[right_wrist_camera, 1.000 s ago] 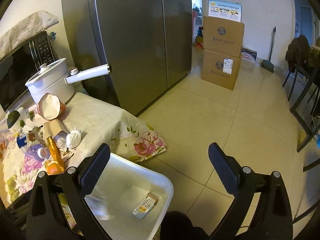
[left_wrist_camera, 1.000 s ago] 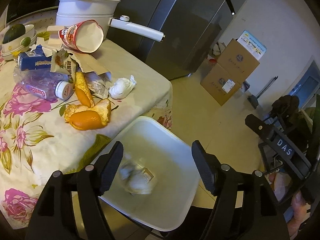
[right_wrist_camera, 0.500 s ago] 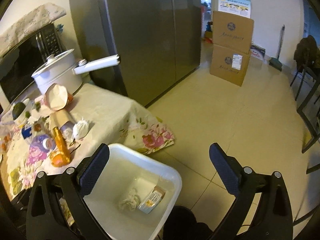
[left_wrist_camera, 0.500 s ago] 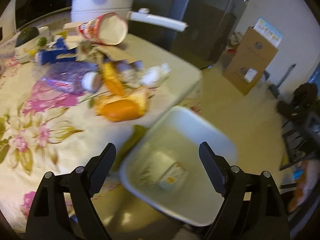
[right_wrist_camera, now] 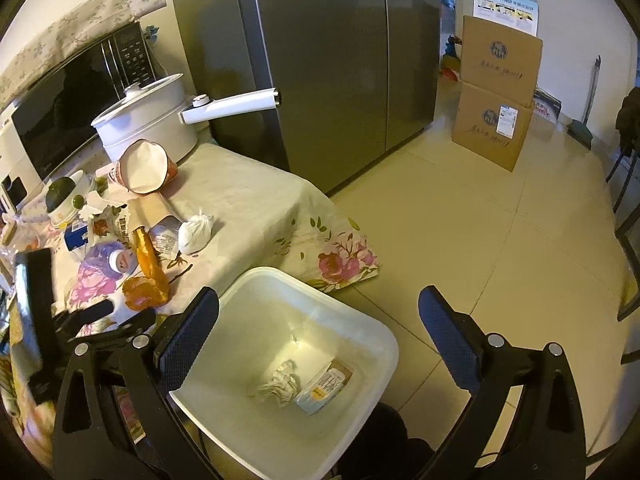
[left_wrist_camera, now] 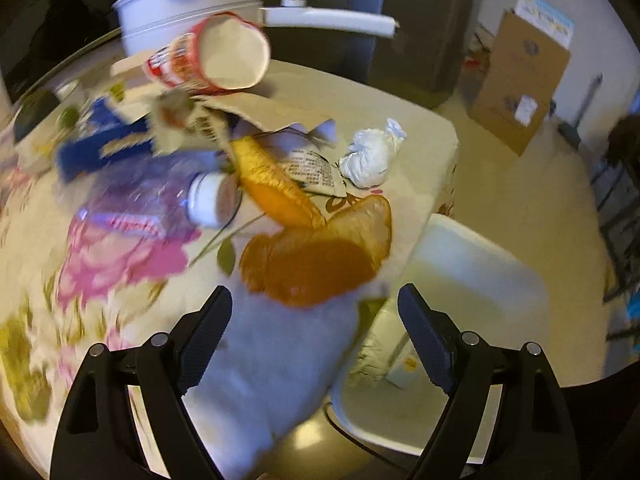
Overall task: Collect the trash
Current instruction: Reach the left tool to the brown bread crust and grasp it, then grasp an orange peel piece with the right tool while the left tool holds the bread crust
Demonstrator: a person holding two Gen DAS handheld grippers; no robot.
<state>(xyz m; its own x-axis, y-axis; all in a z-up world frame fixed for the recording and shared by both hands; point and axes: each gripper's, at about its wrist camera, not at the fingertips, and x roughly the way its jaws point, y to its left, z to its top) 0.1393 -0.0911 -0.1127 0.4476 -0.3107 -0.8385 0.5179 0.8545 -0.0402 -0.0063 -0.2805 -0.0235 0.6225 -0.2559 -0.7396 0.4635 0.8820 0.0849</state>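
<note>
A white bin (right_wrist_camera: 360, 328) stands on the floor at the table's corner, holding a crumpled tissue (right_wrist_camera: 280, 380) and a small packet (right_wrist_camera: 326, 386). On the floral tablecloth lie orange peels (left_wrist_camera: 316, 268), a tied white bag (left_wrist_camera: 370, 156), a crushed plastic bottle (left_wrist_camera: 160, 196), a red paper cup (left_wrist_camera: 216, 60) and wrappers (left_wrist_camera: 192, 124). My left gripper (left_wrist_camera: 314, 316) is open and empty over the table edge, just short of the peels. My right gripper (right_wrist_camera: 318, 316) is open and empty above the bin; the left gripper (right_wrist_camera: 80, 316) also shows in the right wrist view.
A white pot (right_wrist_camera: 148, 120) with a long handle and a microwave (right_wrist_camera: 76, 92) stand at the table's back. A grey fridge (right_wrist_camera: 320, 60) is behind. Cardboard boxes (right_wrist_camera: 496, 92) are stacked on the tiled floor. A bowl (right_wrist_camera: 64, 196) sits left.
My left gripper has swung left from over the bin to over the table, toward the orange peels. A tissue now lies in the bin. The right gripper has barely shifted.
</note>
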